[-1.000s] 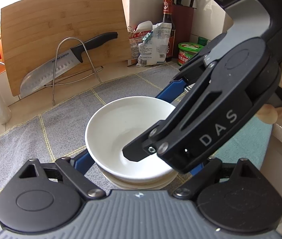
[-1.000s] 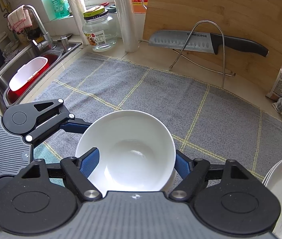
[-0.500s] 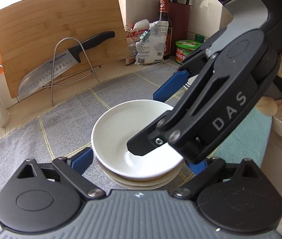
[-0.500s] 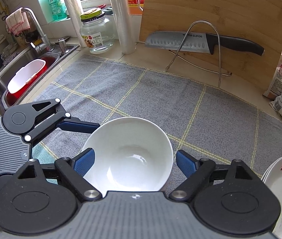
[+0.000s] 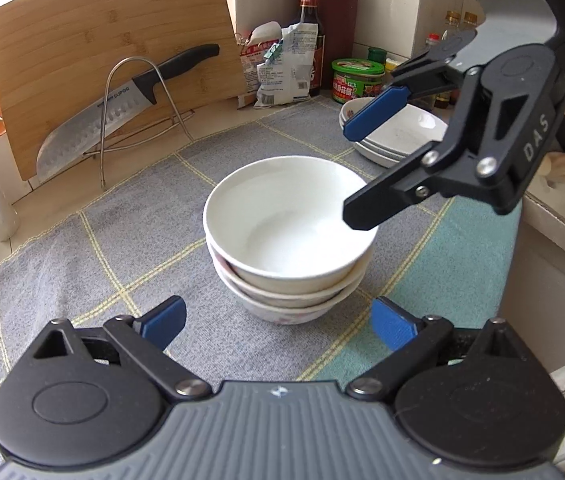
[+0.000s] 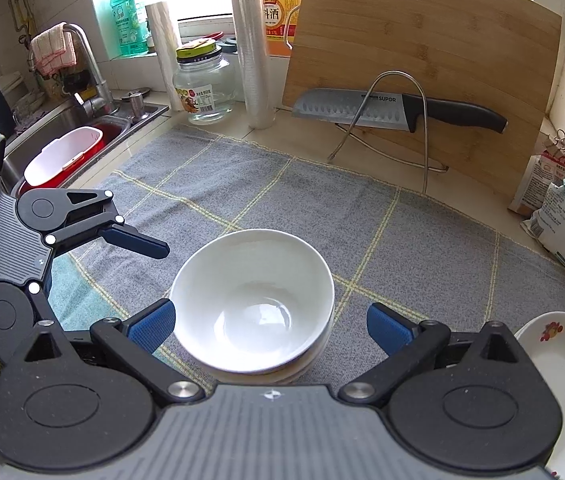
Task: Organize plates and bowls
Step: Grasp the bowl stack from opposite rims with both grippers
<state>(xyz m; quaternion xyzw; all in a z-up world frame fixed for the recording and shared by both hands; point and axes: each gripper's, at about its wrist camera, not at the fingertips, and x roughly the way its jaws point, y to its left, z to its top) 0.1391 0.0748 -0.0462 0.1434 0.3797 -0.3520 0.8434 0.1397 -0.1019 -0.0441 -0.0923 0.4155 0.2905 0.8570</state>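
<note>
Three white bowls (image 5: pixel 290 236) stand nested in a stack (image 6: pixel 252 304) on the grey checked cloth (image 5: pixel 142 232). My right gripper (image 6: pixel 270 328) straddles the stack with its jaws opening; the blue pads (image 6: pixel 390 330) stand off the top bowl's rim. In the left wrist view the right gripper (image 5: pixel 348 172) hangs over the stack's right side. My left gripper (image 5: pixel 278 324) is open just short of the stack with nothing between its pads (image 5: pixel 162 320). A stack of shallow white plates (image 5: pixel 398 136) sits at the back right, with the top plate (image 6: pixel 554 360) showing a small flower mark.
A knife (image 6: pixel 382 106) rests on a wire stand against a bamboo board (image 6: pixel 422 40). Beside the board are a glass jar (image 6: pixel 202 88) and a roll of film. A sink (image 6: pixel 62 148) with a red and white basin lies left. Packets (image 5: pixel 282 68), bottles and a green-lidded tub (image 5: pixel 356 80) crowd the right.
The right gripper's jaws have spread and let go of the top bowl, which now rests on the stack. Both grippers have drawn back from the stack, bringing the plates into view.
</note>
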